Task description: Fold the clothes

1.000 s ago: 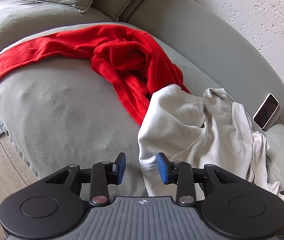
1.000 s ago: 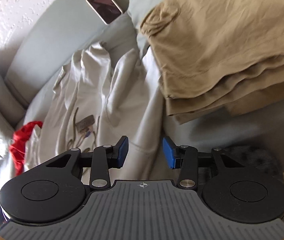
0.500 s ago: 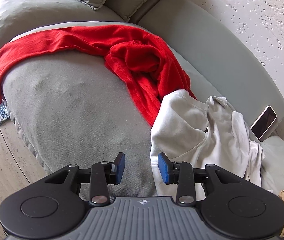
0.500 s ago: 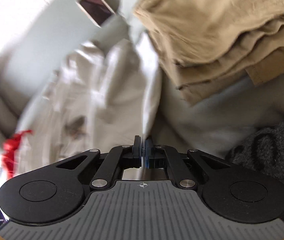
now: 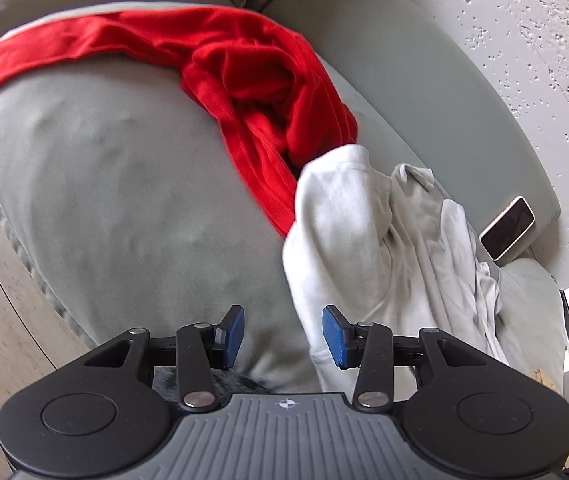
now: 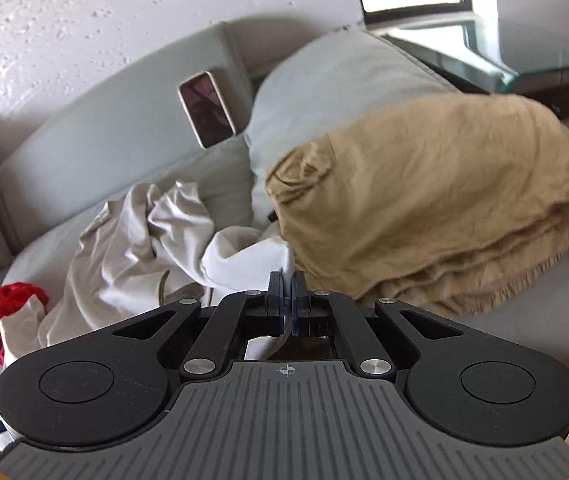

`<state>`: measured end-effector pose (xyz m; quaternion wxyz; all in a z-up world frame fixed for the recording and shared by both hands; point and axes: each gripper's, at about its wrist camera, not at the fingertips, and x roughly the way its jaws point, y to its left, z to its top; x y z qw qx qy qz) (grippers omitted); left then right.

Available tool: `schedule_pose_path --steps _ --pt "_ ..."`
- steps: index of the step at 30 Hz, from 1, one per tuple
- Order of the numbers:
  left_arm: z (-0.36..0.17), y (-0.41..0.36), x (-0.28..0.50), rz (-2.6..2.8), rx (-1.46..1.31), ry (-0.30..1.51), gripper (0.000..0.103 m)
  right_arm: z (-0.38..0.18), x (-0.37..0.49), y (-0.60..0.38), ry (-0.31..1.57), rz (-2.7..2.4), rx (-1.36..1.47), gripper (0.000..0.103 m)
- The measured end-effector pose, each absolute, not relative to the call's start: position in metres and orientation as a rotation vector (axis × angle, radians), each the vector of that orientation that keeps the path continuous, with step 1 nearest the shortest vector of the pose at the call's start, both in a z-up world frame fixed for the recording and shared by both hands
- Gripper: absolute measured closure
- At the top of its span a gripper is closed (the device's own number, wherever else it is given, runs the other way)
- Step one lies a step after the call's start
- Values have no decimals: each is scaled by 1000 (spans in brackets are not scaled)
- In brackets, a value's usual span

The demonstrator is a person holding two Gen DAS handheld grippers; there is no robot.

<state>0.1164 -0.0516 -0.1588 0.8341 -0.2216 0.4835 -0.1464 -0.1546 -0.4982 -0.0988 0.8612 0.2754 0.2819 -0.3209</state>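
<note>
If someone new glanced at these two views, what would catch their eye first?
Probably the bright red garment, crumpled across the grey sofa beyond the open left gripper. Next, the right gripper shut on a corner of the white garment, beside the folded tan clothes. A phone leans on the backrest.

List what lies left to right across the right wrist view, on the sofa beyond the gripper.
Red garment → white garment, a corner of it pinched in the shut right gripper → phone leaning on the backrest → folded tan clothes.
</note>
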Motion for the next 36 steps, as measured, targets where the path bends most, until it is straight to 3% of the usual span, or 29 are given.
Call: schedule_pose_path --steps 14,23,25,27,32,36 --pt "-160 -98 98 -385 -449 1070 56 -78 -153 -515 512 -805 510 100" --pt "-167 -140 105 -372 -216 1118 50 -75 -151 -527 494 -791 546 100" --pt "-167 -140 106 -334 -209 1123 63 -76 -150 -527 491 -781 554 100" --pt "-166 -134 108 -354 -265 1142 103 -76 -151 -527 481 -771 578 100" --pt "-139 -113 108 -430 -434 1085 103 -72 -153 -531 457 -713 670 100" --pt "-78 -89 105 -502 -584 924 103 -58 -162 -537 407 -606 843 100"
